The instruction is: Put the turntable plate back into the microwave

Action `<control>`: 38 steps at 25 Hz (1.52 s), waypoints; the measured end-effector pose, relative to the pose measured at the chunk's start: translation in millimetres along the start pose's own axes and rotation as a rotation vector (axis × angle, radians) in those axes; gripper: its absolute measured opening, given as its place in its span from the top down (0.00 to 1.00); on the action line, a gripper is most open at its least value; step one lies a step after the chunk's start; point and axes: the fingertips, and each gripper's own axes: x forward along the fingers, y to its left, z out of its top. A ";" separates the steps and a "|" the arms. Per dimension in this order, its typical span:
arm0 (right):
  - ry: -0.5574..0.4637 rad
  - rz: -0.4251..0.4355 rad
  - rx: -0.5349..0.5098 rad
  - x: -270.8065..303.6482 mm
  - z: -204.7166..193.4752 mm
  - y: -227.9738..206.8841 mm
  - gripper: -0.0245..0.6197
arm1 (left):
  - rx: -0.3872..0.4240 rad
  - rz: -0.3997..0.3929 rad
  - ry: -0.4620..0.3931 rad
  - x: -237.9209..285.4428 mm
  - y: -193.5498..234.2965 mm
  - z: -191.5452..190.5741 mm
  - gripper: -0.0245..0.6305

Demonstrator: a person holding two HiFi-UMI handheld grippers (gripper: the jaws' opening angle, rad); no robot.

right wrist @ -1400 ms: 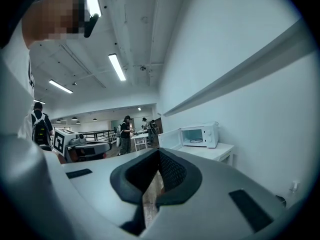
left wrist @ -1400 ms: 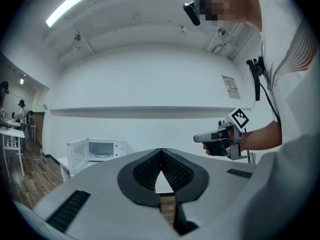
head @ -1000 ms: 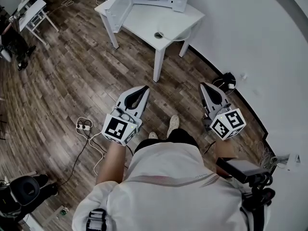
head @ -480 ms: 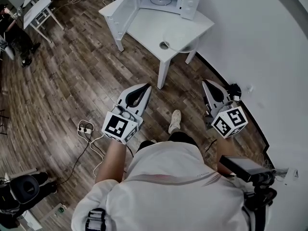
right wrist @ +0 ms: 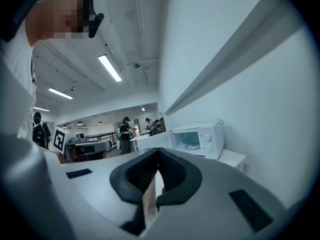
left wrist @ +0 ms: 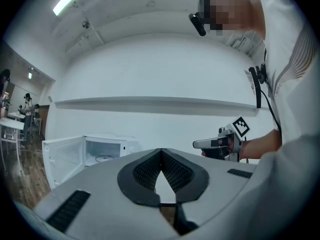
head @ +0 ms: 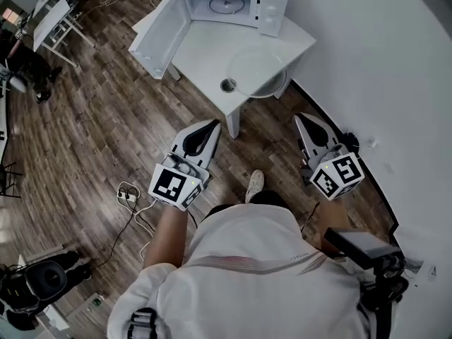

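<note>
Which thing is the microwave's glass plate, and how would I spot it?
Find the white table by the wall, with the open microwave at its back. In front of the microwave, near the table's right corner, lies the turntable plate: a flat, clear glass disc, much wider than the small round ring beside it.
</note>
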 end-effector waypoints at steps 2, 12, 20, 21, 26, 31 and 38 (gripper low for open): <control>0.006 0.020 0.016 7.9 2.4 -23.0 0.96 | 0.006 0.008 -0.001 24.8 0.6 3.0 0.95; 0.014 0.041 0.071 44.9 -5.4 -86.8 0.94 | -0.017 -0.002 0.036 97.6 21.9 -15.5 0.95; 0.043 -0.030 0.335 88.2 -60.7 -136.8 0.76 | -0.059 -0.058 0.050 121.2 66.5 -48.7 0.95; 0.047 -0.039 0.394 93.0 -73.4 -147.7 0.75 | -0.063 -0.053 0.055 124.2 72.9 -54.6 0.95; 0.066 -0.078 0.682 104.5 -139.1 -193.7 0.67 | -0.091 -0.026 0.088 127.8 88.5 -77.9 0.95; 0.076 -0.008 0.799 127.9 -184.7 -214.6 0.61 | -0.111 0.007 0.112 129.1 97.7 -94.9 0.95; 0.113 0.038 1.042 156.0 -258.1 -237.5 0.61 | -0.156 0.084 0.153 123.9 115.0 -129.3 0.95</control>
